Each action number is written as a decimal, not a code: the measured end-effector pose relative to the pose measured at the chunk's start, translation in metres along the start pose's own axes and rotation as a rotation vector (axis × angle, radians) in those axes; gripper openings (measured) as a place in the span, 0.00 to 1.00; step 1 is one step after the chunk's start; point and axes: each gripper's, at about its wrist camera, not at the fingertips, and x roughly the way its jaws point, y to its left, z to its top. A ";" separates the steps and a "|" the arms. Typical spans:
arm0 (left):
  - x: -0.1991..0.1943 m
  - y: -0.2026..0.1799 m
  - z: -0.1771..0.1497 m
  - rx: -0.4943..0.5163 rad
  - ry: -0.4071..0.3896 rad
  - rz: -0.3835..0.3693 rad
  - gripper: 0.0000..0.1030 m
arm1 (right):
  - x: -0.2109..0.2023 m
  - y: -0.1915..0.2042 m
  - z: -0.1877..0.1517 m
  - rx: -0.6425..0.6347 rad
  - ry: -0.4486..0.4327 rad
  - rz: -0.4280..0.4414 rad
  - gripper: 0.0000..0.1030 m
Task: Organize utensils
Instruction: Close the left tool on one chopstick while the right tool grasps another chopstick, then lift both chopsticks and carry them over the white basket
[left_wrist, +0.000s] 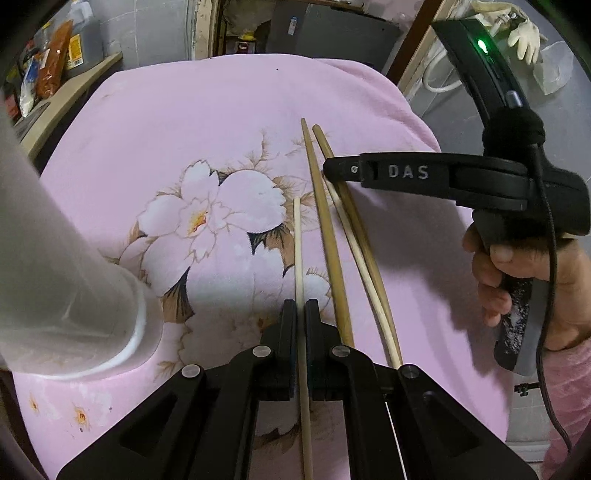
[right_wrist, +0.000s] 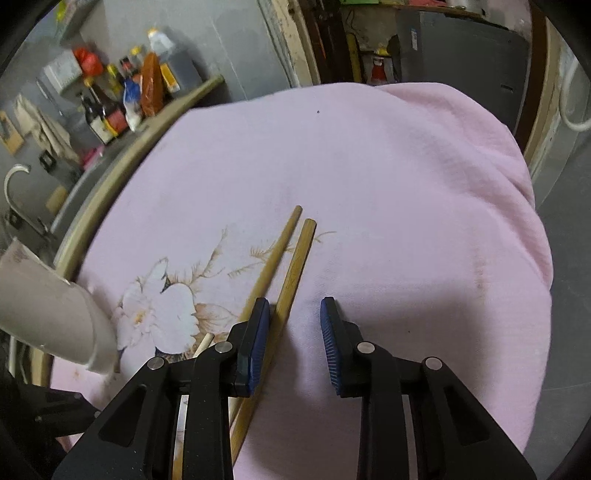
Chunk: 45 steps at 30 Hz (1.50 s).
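My left gripper (left_wrist: 300, 306) is shut on a pale chopstick (left_wrist: 298, 243) that points away over the pink floral cloth (left_wrist: 166, 122). To its right lie two brown chopsticks (left_wrist: 325, 221) and another pale chopstick (left_wrist: 354, 240). My right gripper (left_wrist: 327, 170) comes in from the right, its tip over these chopsticks. In the right wrist view my right gripper (right_wrist: 295, 314) is open, with one brown chopstick (right_wrist: 295, 266) between its fingers by the left pad and the other brown chopstick (right_wrist: 275, 251) outside it. A white cylindrical holder (left_wrist: 55, 258) stands at the left.
The holder also shows in the right wrist view (right_wrist: 48, 314) at the left. A shelf with bottles and packets (right_wrist: 122, 96) is behind the table on the left. A hand (left_wrist: 517, 280) holds the right gripper's handle. The cloth drops off at the right edge (right_wrist: 524, 221).
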 end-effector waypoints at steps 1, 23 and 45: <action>0.001 -0.001 0.002 -0.002 0.004 -0.002 0.03 | 0.001 0.002 0.002 -0.005 0.010 -0.015 0.25; -0.011 0.001 -0.018 -0.008 -0.058 -0.015 0.02 | -0.024 0.011 -0.038 0.038 -0.014 -0.011 0.06; -0.162 0.013 -0.076 -0.005 -0.927 0.001 0.02 | -0.169 0.090 -0.148 -0.109 -1.033 -0.068 0.05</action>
